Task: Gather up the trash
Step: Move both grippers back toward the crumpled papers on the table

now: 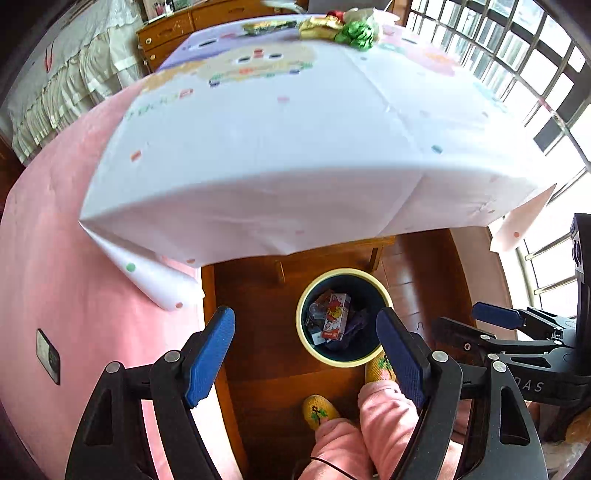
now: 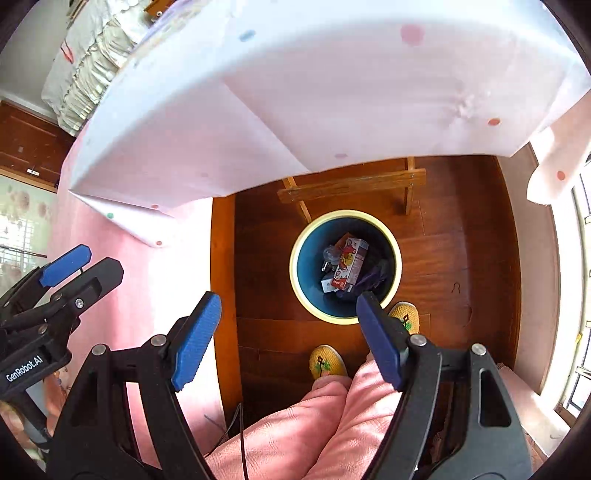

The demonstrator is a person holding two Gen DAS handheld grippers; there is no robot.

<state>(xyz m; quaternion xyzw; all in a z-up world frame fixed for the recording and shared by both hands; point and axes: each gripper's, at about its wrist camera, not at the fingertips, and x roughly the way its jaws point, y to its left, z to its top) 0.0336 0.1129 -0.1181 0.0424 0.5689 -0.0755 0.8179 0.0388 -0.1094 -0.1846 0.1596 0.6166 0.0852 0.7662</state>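
A round bin [image 1: 303, 334] [image 2: 298, 284] with a cream rim and dark blue inside stands on the wooden floor below the table. In it lie a red and white carton [image 1: 335, 316] [image 2: 349, 263] and other wrappers. My left gripper [image 1: 308, 350] is open above the bin, nothing between its blue pads. My right gripper [image 2: 286, 332] is open too, also over the bin's near side. Crumpled green foil [image 1: 356, 33], a gold wrapper [image 1: 319, 28] and a flat green packet [image 1: 267, 26] sit at the table's far end.
The table [image 1: 280, 140] wears a white dotted cloth that hangs over its near edge. A pink wall [image 1: 55, 277] runs along the left, windows [image 1: 517, 55] on the right. The person's pink trouser legs [image 2: 314, 424] and yellow slippers [image 2: 327, 362] are beside the bin. A wooden crossbar [image 2: 351, 188] lies behind it.
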